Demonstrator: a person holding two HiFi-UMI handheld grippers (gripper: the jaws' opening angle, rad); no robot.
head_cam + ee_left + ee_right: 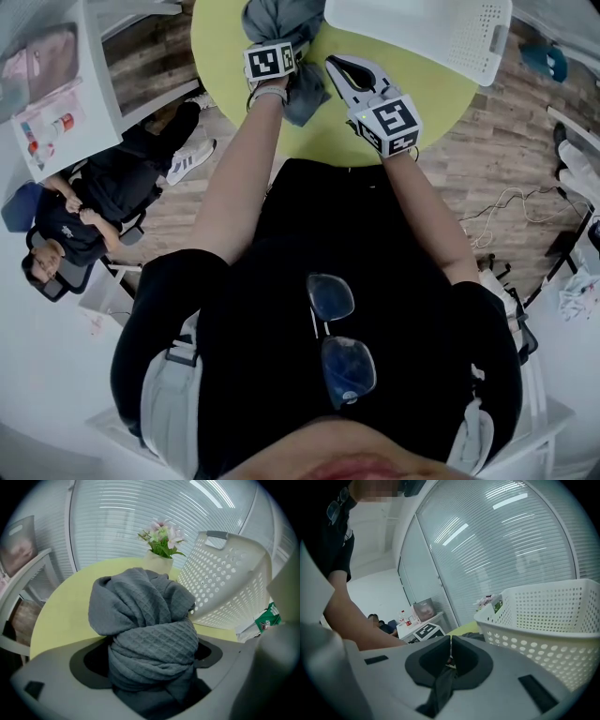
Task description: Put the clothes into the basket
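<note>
1. Step in hand: the lift-and-carry. The left claw [152, 677] is clamped on a grey cloth [140, 616], with the bunched bulk standing up out of its jaws and spilling just ahead of them.
2. The right claw [450, 651] has its jaws pressed almost together. A thin dark fold of fabric is caught in the gap and trails back toward the camera; it looks like an edge of the same cloth.
3. The white basket [225, 583] stands ahead and to the right of the left claw, close to the cloth but not touching it. From the right claw it is just ahead on the right, with its rim above the jaw line.
4. The next move probably calls for raising both claws until the hanging cloth clears the basket's rim. They would then swing right over the opening before either claw lets go.
5. The cloth is grey and waffle-textured, twisted into a thick, soft knot. It looks limp and likely to drag on the rim.
6. A yellow table [61, 616] lies beneath and ahead of the left claw, and flowers [161, 538] stand beyond the cloth.
</note>
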